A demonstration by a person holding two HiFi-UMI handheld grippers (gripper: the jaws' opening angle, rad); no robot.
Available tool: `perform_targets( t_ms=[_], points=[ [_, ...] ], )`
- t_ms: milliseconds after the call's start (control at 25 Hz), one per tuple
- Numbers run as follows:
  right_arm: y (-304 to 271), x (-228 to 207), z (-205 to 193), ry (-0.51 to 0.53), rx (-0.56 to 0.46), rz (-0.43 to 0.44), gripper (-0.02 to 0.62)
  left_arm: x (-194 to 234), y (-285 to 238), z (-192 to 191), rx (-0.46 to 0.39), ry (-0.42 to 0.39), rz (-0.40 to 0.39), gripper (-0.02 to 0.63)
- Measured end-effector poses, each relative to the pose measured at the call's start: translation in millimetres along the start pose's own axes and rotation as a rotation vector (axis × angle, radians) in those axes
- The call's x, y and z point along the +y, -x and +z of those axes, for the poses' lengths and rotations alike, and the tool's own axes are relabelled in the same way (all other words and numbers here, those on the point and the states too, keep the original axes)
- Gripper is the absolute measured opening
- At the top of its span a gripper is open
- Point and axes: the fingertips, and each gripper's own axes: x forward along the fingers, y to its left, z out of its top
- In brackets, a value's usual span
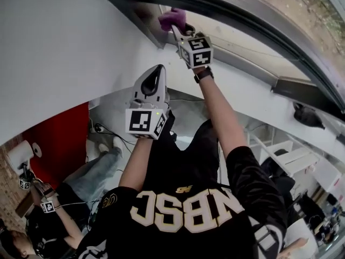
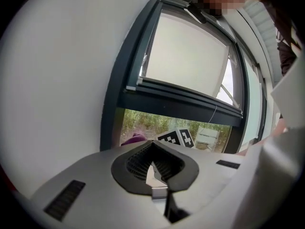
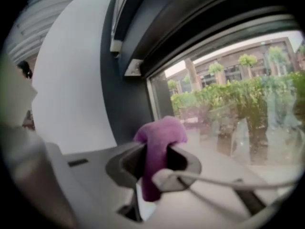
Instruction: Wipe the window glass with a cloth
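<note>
Purple cloth (image 3: 159, 142), bunched into a wad, is clamped in the right gripper (image 3: 155, 166), its ends sticking out on both sides of the jaws. That gripper is raised to a corner of the window glass (image 3: 228, 109), with the cloth right beside the dark frame (image 3: 128, 99). Whether the cloth actually presses on the pane I can't tell. The left gripper (image 1: 157, 72) has its jaws drawn together and hangs lower, well apart from the glass, in front of the white wall (image 1: 59, 53).
</note>
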Motion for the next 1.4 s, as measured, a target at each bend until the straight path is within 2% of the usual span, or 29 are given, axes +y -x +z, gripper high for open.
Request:
perform_targets(
  t_ms=[120, 360, 480, 600, 720, 840, 920, 1040, 1120, 1280, 1400],
  points=[
    [39.7, -46.7, -16.5, -0.019, 0.018, -0.083, 0.064, -41.9, -16.8, -14.8, 0.022, -0.01, -0.04, 0.02],
    [156.6, -156.1, -53.6, -0.103, 0.0, -0.244, 0.064, -141.9, -56.5, -50.4, 0.074, -0.006, -0.145, 0.02],
    [227.2, -225.2, -80.0, -0.215, -0.011, -0.382, 0.064, -200.5, -78.7, -66.9, 0.092, -0.003, -0.223, 0.02],
    [293.7, -286.4, -103.9, -0.285, -0.016, -0.516, 0.064, -253.7, -95.9, -74.9, 0.108, 0.044, -0.315, 0.02],
    [360.1, -338.5, -125.6, -0.36, -0.035, -0.65, 0.064, -294.5, -112.6, -75.3, 0.079, 0.068, -0.384, 0.02],
    [429.5, -384.6, -136.3, -0.445, -0.087, -0.803, 0.064, -328.9, -125.4, -70.1, 0.012, 0.014, -0.432, 0.02],
    [468.0, -410.2, -135.3, -0.449, -0.095, -0.912, 0.064, -346.3, -130.3, -69.0, -0.006, 0.005, -0.453, 0.02],
    [488.6, -427.0, -120.7, -0.393, -0.08, -0.989, 0.065, -357.6, -132.4, -72.7, -0.001, 0.022, -0.461, 0.02],
    [485.6, -426.1, -123.3, -0.419, -0.085, -1.008, 0.064, -350.9, -130.7, -75.8, 0.013, 0.019, -0.443, 0.02],
    [478.3, -412.6, -150.9, -0.481, -0.083, -1.037, 0.065, -315.6, -119.4, -75.8, 0.038, 0.01, -0.398, 0.02],
    [446.6, -388.0, -176.9, -0.513, -0.022, -0.997, 0.065, -274.0, -111.8, -73.9, 0.043, -0.001, -0.345, 0.02]
  ],
)
